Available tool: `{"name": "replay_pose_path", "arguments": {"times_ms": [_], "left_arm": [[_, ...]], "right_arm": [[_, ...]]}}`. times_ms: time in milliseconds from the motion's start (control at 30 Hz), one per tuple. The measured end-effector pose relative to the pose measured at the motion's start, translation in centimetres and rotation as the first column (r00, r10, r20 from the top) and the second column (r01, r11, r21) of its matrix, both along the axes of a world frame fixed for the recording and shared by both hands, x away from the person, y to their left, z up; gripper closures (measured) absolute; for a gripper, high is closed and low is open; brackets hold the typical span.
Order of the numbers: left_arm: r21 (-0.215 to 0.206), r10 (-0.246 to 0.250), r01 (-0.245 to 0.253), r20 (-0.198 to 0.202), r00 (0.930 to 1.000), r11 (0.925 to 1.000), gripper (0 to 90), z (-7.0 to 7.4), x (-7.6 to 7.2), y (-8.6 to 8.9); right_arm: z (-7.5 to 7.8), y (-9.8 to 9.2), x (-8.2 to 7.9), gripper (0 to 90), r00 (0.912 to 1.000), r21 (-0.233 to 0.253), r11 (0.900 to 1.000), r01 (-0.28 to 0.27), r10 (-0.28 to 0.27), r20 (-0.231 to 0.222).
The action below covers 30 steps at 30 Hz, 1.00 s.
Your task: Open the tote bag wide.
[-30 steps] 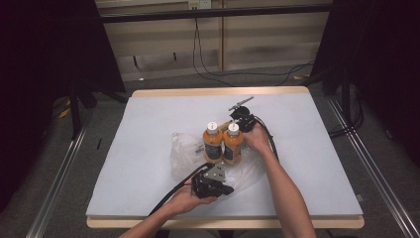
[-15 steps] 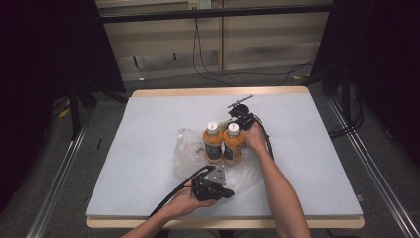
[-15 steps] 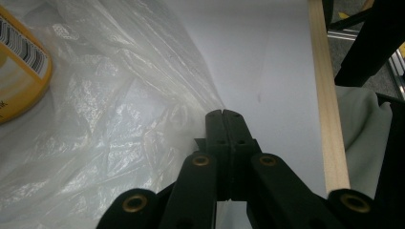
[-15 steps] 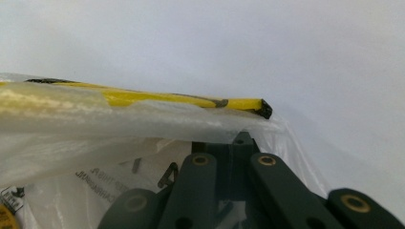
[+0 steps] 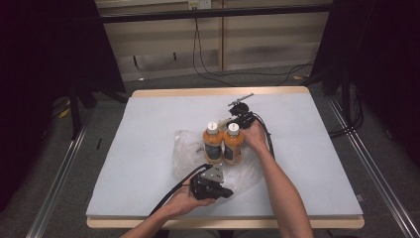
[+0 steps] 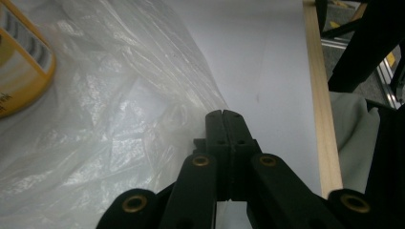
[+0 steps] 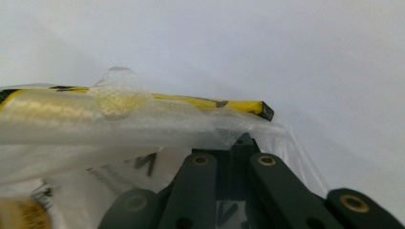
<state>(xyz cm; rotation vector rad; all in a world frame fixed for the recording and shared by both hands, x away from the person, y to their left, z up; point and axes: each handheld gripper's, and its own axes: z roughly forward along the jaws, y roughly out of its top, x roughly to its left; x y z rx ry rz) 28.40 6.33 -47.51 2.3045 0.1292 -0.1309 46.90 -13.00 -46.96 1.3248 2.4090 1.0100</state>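
1. high view: two orange juice bottles (image 5: 223, 144) stand upright and touching on a clear plastic bag (image 5: 185, 151) near the middle of the white table (image 5: 124, 148). compared with a second ago they sit a touch nearer me, and my right gripper (image 5: 241, 120), just behind the right-hand bottle, has come in with them. my left gripper (image 5: 210, 184) lies at the bag's near edge, about where it was.

2. left gripper view: my jaws are pressed together with no gap, their tips at the bag's (image 6: 95, 114) crumpled edge. i judge they have film pinched between them, but the pinch itself is hard to make out. the base of one bottle (image 6: 21, 62) shows at upper left, lying over the plastic.

3. right gripper view: my jaws look closed, with clear film (image 7: 119, 138) draped over and around their tips, so i take them to be clamped on the bag's far edge. a yellow-and-black label edge (image 7: 191, 101) shows through the plastic just beyond.

4. what it means: the small shift suggests the far edge is being drawn up around the bottles while the near edge is anchored. i judge the bagging is under way, with the bottles on the bag and not yet enclosed.
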Motion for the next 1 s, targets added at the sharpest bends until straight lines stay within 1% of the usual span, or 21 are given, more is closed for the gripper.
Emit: {"name": "replay_pose_path", "arguments": {"times_ms": [33,67,133,233,267,300,333,367,400,433,500,533,600,667,700,733,767,833,900,967,1000], "left_arm": [[0.006,0.005,-0.005,0.001,1.0000,1.0000,90.0,0.3,0.0,0.1],[-0.016,0.010,-0.010,-0.004,0.9999,0.9998,90.0,0.4,0.0,0.1],[-0.030,0.014,-0.014,-0.004,0.9999,0.9994,90.0,0.8,0.2,0.3],[-0.064,0.029,-0.029,0.001,0.9996,0.9976,90.0,1.2,0.3,0.5],[-0.065,0.047,-0.047,0.002,0.9989,0.9968,90.0,1.3,0.3,0.6],[-0.072,0.052,-0.052,0.004,0.9986,0.9960,90.0,1.4,0.4,0.7],[-0.068,0.056,-0.055,0.009,0.9984,0.9962,90.0,1.5,0.5,0.9],[-0.082,0.059,-0.058,0.009,0.9982,0.9949,90.0,1.6,0.6,1.0],[-0.083,0.069,-0.068,0.007,0.9976,0.9942,90.0,1.7,0.8,1.1],[-0.106,0.077,-0.077,0.003,0.9970,0.9915,90.0,1.7,0.9,1.2],[-0.117,0.099,-0.098,-0.001,0.9951,0.9883,90.0,2.1,1.1,1.6],[-0.134,0.104,-0.105,-0.008,0.9945,0.9854,90.0,2.1,1.2,1.8],[-0.138,0.126,-0.124,0.004,0.9920,0.9825,90.0,2.4,1.4,2.1],[-0.149,0.130,-0.128,0.005,0.9915,0.9806,90.0,2.7,1.6,2.4],[-0.144,0.139,-0.136,0.016,0.9901,0.9803,89.5,2.8,1.6,2.5],[-0.164,0.148,-0.145,0.003,0.9890,0.9757,88.3,2.9,1.6,2.6],[-0.174,0.160,-0.157,0.003,0.9871,0.9721,87.0,3.0,1.7,2.7],[-0.170,0.167,-0.163,0.011,0.9859,0.9718,86.1,3.4,2.0,3.1],[-0.186,0.183,-0.179,0.005,0.9830,0.9660,84.8,3.5,2.2,3.3],[-0.185,0.196,-0.191,0.006,0.9806,0.9640,81.3,3.6,2.4,3.7],[-0.194,0.203,-0.198,0.006,0.9792,0.9609,80.7,3.7,2.5,3.8]], "right_arm": [[0.2,-0.1,-0.1,90.0,0.9999,0.009,1.000,-0.011,0.011,0.012],[0.5,-0.3,-0.3,90.0,0.9998,0.033,0.999,-0.019,0.019,0.009],[1.1,-0.6,-0.7,90.0,0.9995,0.061,0.998,-0.025,0.024,0.022],[1.7,-0.9,-1.4,90.0,0.9986,0.063,0.997,-0.042,0.040,0.034],[1.9,-1.0,-1.6,90.0,0.9985,0.055,0.998,-0.041,0.039,0.037],[2.0,-1.2,-1.8,90.0,0.9984,0.063,0.997,-0.040,0.037,0.044],[2.2,-1.4,-2.0,90.0,0.9984,0.080,0.996,-0.039,0.036,0.044],[2.4,-1.5,-2.2,90.0,0.9977,0.092,0.995,-0.048,0.043,0.051],[2.6,-1.5,-2.5,90.0,0.9969,0.094,0.994,-0.053,0.047,0.064],[2.9,-1.5,-2.7,90.0,0.9962,0.088,0.994,-0.059,0.053,0.069],[3.3,-1.6,-3.1,90.0,0.9946,0.072,0.995,-0.067,0.061,0.085],[3.6,-1.7,-3.3,90.0,0.9939,0.069,0.995,-0.068,0.061,0.091],[3.9,-2.0,-3.7,90.0,0.9927,0.056,0.996,-0.063,0.057,0.106],[4.2,-2.7,-4.1,90.0,0.9924,0.073,0.996,-0.059,0.051,0.112],[4.3,-3.0,-4.3,90.0,0.9920,0.081,0.995,-0.057,0.048,0.117],[4.4,-3.3,-4.6,90.0,0.9914,0.087,0.995,-0.052,0.041,0.125],[4.5,-3.7,-4.8,90.0,0.9909,0.095,0.994,-0.052,0.040,0.128],[4.6,-4.4,-5.4,90.0,0.9902,0.115,0.992,-0.049,0.033,0.135],[4.8,-5.1,-5.9,90.0,0.9882,0.113,0.992,-0.054,0.036,0.148],[4.9,-5.7,-6.6,90.0,0.9872,0.117,0.992,-0.052,0.033,0.156],[5.0,-6.1,-6.9,90.0,0.9860,0.127,0.991,-0.051,0.029,0.164]]}}
